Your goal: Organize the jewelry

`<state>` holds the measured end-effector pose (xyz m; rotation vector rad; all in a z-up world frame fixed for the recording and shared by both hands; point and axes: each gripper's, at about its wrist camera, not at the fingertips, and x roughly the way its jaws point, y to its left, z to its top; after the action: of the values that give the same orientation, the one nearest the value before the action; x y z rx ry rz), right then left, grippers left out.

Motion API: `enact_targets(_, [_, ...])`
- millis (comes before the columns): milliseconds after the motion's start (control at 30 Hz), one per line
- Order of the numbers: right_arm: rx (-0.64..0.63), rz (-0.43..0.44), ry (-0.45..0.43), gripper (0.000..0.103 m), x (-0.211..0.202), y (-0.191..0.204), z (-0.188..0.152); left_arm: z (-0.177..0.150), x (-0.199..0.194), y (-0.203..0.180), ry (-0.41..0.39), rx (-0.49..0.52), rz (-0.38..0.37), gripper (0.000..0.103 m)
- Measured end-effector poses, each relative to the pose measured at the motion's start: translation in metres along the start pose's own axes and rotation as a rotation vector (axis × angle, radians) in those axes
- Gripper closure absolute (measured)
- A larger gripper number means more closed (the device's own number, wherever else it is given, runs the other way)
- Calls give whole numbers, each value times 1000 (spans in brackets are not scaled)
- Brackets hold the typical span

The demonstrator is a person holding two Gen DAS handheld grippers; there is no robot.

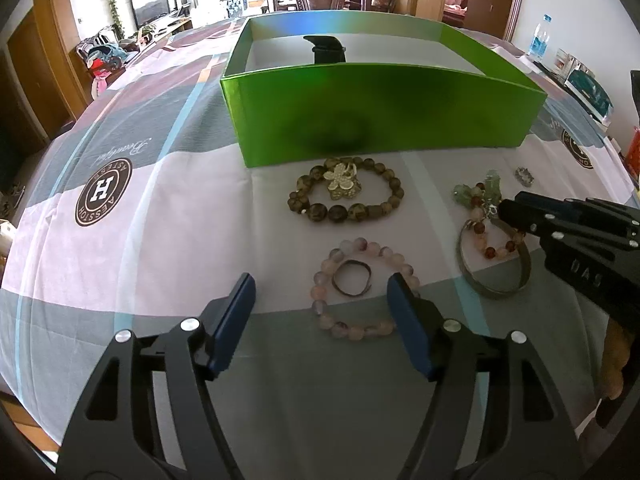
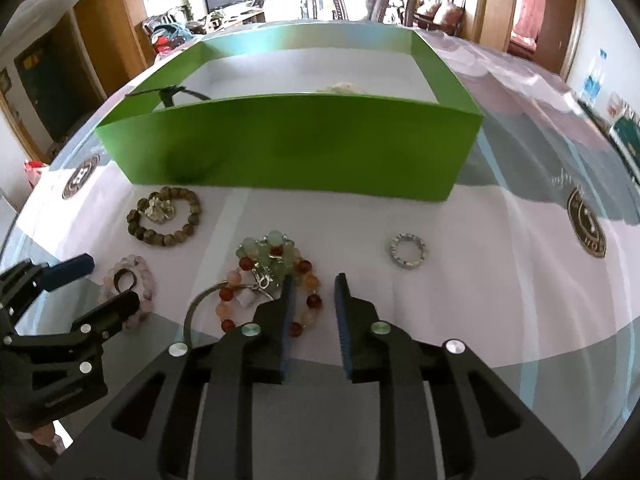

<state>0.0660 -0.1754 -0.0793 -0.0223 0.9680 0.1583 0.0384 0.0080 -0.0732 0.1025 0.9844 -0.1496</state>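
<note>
Roughly by size:
Tablecloth (image 1: 160, 208): pink, grey and blue checks with round brown logos; bare cloth fills the left half of the left wrist view and the right side of the right wrist view.
Green box (image 1: 380, 112): one, open-topped, white inside, upper centre of both views; a dark strap-like item (image 1: 326, 50) lies inside.
Left gripper (image 1: 322, 294): jaws spread wide, holding nothing, either side of the pink bracelet at bottom centre.
Right gripper (image 2: 314, 284): jaws parted with a narrow gap and nothing between them; its left finger overlaps the orange-red bracelet.
Beaded bracelets: three. Brown bead bracelet (image 1: 346, 196) just before the box wall with a gold flower brooch (image 1: 342, 182) on it; pink bead bracelet (image 1: 362, 288) ringing a thin dark ring (image 1: 354, 278); orange-red bead bracelet (image 2: 272, 296) with a green bead cluster (image 2: 270, 250).
Metal bangle (image 1: 494, 270): one, under the orange-red bracelet.
Silver ring (image 2: 408, 250): one, alone right of centre, open cloth around it.
</note>
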Motion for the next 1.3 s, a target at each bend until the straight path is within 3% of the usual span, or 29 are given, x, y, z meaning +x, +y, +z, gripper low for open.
enact_targets(33, [-6,-2,-2,85,0,1,0,0,0,0,0,0,0,35])
enact_targets(67, [-6,13,-1,95,0,2,-1,0,0,0,-1,1,0,35])
enact_targets(267, [30,75,-46,95,-17,-4,1,0,0,1,-3,1,-1,34])
enact_targets(500, [73,68,-212,95,-78,-23,7,-1,0,2,-3,0,0,33])
enact_targets(600, [82,27,-239,95,-90,-29,10,-1,0,3,-3,-1,1,33])
enact_targets(867, [97,20,-157,95,-66,-32,4,-1,0,3,-2,-1,-1,33])
enact_targets(1067, [162,-75,-80,95,-45,-54,-10,-1,-1,4,-1,-3,1,33])
enact_targets(1133, [171,-100,-68,87,-42,-59,-13,-1,-1,4,0,-3,1,33])
enact_targets(1200, [171,-104,-63,72,-39,-61,-15,-1,0,4,0,-5,3,33])
enact_targets(1300, [157,-115,-60,70,-37,-59,-18,0,-1,8,-6,-21,9,35])
